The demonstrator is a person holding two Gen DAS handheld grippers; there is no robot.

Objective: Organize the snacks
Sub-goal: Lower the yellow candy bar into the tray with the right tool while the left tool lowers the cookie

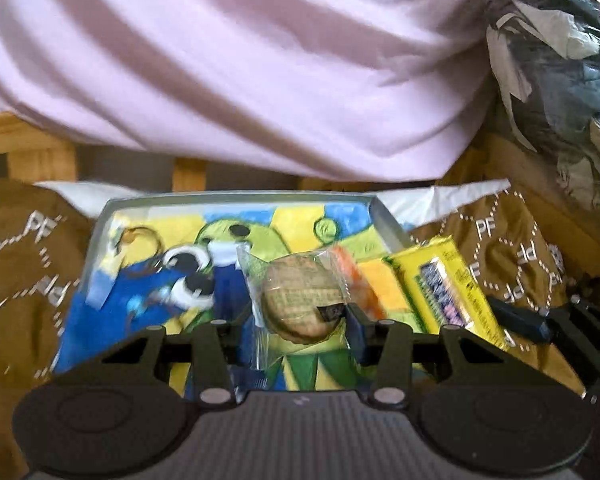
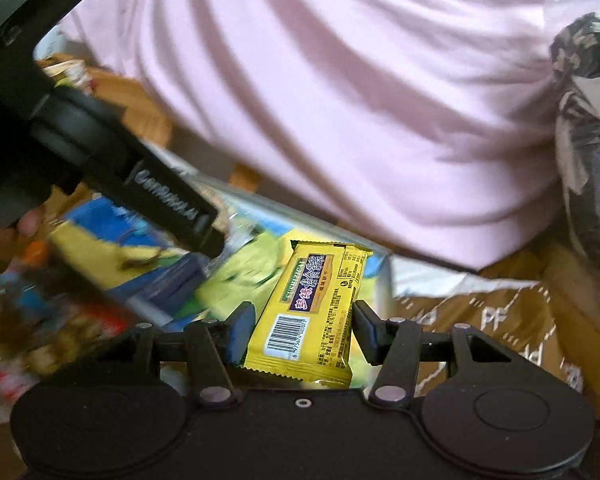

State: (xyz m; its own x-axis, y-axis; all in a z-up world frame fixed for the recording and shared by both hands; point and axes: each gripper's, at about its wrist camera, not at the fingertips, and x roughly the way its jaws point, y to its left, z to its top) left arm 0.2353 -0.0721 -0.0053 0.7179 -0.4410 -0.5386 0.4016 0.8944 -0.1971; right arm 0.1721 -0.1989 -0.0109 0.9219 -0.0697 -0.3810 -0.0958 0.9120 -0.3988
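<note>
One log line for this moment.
left claw: holds round cookie pack | right claw: holds yellow bar | both over picture tray

1. A brown cloth [image 1: 24, 264] printed with white "PF" letters covers the supporting surface.
2. A shallow tray [image 1: 236, 198] with a cartoon-printed floor lies on the cloth, centred.
3. White plastic sheet [image 1: 440, 200] lies at the tray's far right.

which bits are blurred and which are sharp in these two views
Left wrist view: mild motion smear all over, the cartoon tray soft, the clear-wrapped cookie fairly legible. Right wrist view: the yellow snack packet and its barcode are sharp, while the left side is heavily streaked; both views bend with fisheye distortion.
</note>
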